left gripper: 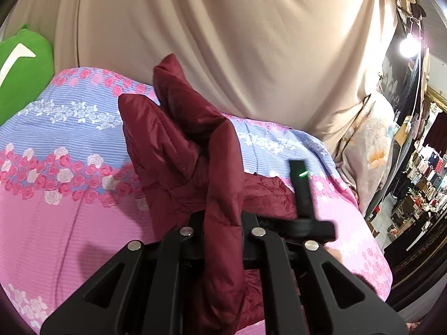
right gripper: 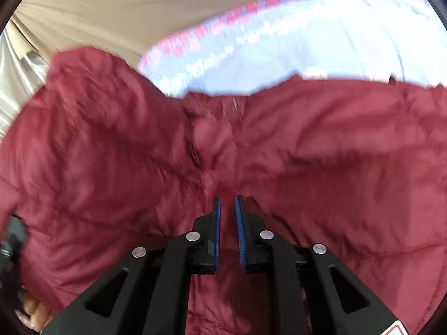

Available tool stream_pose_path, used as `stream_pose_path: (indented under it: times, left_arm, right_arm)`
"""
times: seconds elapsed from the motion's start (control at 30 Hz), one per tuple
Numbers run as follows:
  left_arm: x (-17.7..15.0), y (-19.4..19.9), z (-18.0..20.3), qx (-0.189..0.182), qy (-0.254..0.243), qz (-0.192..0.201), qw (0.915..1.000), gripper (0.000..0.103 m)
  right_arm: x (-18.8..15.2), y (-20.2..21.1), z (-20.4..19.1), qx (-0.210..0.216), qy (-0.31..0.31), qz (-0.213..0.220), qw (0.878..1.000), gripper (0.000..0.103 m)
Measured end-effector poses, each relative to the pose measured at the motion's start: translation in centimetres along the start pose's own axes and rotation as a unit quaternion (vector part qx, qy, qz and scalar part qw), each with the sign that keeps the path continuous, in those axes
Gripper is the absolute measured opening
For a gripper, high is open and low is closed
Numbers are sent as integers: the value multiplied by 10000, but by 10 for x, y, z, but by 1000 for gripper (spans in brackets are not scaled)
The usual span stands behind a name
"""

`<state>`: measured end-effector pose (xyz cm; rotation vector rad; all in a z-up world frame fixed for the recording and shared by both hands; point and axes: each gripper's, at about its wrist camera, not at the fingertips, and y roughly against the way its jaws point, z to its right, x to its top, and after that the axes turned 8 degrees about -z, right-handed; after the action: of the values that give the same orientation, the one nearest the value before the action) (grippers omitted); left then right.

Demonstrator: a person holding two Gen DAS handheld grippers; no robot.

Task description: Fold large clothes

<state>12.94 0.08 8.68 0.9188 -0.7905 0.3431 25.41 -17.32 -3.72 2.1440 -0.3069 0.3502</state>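
Observation:
A dark red quilted jacket (left gripper: 178, 150) lies on the bed. In the left wrist view my left gripper (left gripper: 223, 223) is shut on a fold of it, and the fabric rises between the jaws and hides the fingertips. The other gripper's black body (left gripper: 303, 195) with a green light shows just right of the jacket. In the blurred right wrist view the jacket (right gripper: 321, 153) fills most of the frame. My right gripper (right gripper: 227, 199) hovers just over it, its blue-padded fingers (right gripper: 216, 217) a narrow gap apart with nothing between them.
The bed has a pink and blue floral cover (left gripper: 56, 145). A beige curtain (left gripper: 223, 33) hangs behind it. A green cushion (left gripper: 22, 64) sits at the far left. A cluttered room with shelves (left gripper: 419, 181) and a bright lamp (left gripper: 409, 46) lies to the right.

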Motion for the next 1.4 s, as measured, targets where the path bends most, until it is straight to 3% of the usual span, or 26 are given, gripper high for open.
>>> stream_pose_path:
  times: [0.13, 0.27, 0.33, 0.4, 0.43, 0.57, 0.63, 0.67, 0.73, 0.9, 1.13, 1.27, 1.4]
  left_arm:
    - [0, -4, 17, 8, -210, -70, 9998, 8]
    - [-1, -16, 28, 111, -354, -196, 9991, 8]
    - [-1, -22, 32, 26, -351, -249, 9991, 8]
    - [0, -26, 40, -10, -429, -284, 9987, 8]
    - [1, -29, 44, -18, -482, -308, 9984, 8]
    - [2, -45, 64, -119, -758, -432, 9961, 8]
    - [2, -60, 79, -217, -940, -505, 9941, 8]
    - [1, -65, 85, -264, -1003, -555, 9931, 8]
    - [-2, -83, 104, -380, -1178, -721, 9897, 8]
    - [-15, -119, 142, -492, -1557, -1099, 9804, 8]
    - [-30, -159, 193, -468, -2056, -1349, 9682, 8]
    - [-35, -184, 202, -300, -2093, -1415, 9671, 8]
    - [-38, -203, 193, -433, -1839, -1736, 9665, 10]
  right_arm:
    - [-5, -38, -14, 133, 184, -260, 9994, 14]
    - [0, -54, -18, 466, 160, -369, 9981, 6]
    - [-1, -46, -7, 641, -35, -368, 9973, 4]
    - [-5, -17, 5, 747, -173, -120, 9970, 12]
    - [-10, 3, 10, 685, -153, 74, 9975, 12]
    - [-34, 94, 58, -276, -462, 986, 9937, 13]
    - [-50, 120, 94, -822, -888, 1128, 9862, 13]
    - [-56, 124, 108, -888, -1045, 1101, 9844, 11]
    - [-74, 122, 133, -615, -1346, 957, 9843, 5]
    - [-95, 99, 151, -56, -1406, 812, 9867, 1]
    - [-88, 86, 164, 578, -1481, 736, 9845, 0]
    - [-88, 100, 191, 924, -1680, 833, 9779, 0]
    - [-116, 154, 205, 650, -1917, 1270, 9710, 2]
